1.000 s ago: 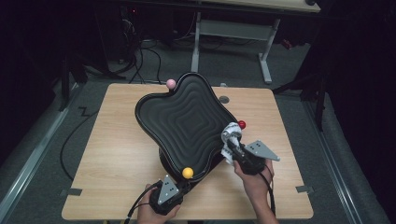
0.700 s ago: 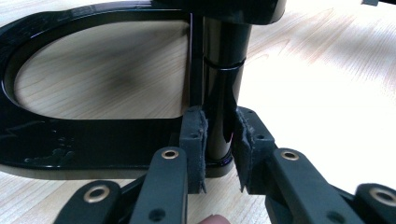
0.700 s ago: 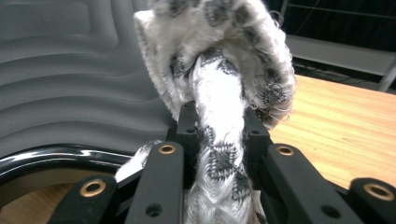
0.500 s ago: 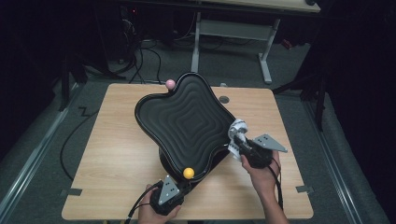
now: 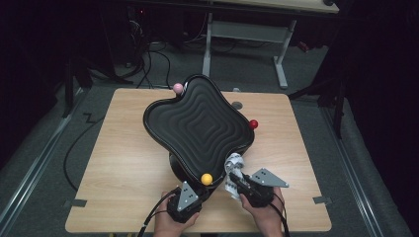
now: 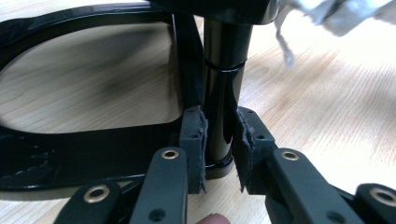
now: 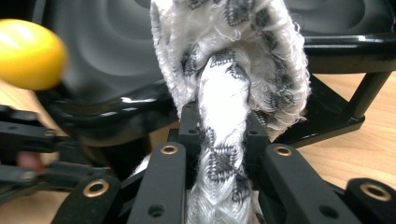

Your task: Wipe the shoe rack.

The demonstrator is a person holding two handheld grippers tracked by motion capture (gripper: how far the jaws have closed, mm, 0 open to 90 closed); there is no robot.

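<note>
two tools [image 5: 237, 180], right pinching cloth [image 7: 224, 93], left clamping stand post [image 6: 219, 93]

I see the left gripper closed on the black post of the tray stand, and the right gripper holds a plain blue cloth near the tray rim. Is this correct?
Not quite. The cloth in the right gripper is white with a grey woven pattern, not plain blue; the right gripper view shows it. The rest holds: the left gripper is closed on the black post, and the cloth sits near the tray rim.

**No words to read here**

You are not looking at any letters, numbers, brand names or signs. Nothing on the things in front of you is showing writing that you can read in any of the three views.
</note>
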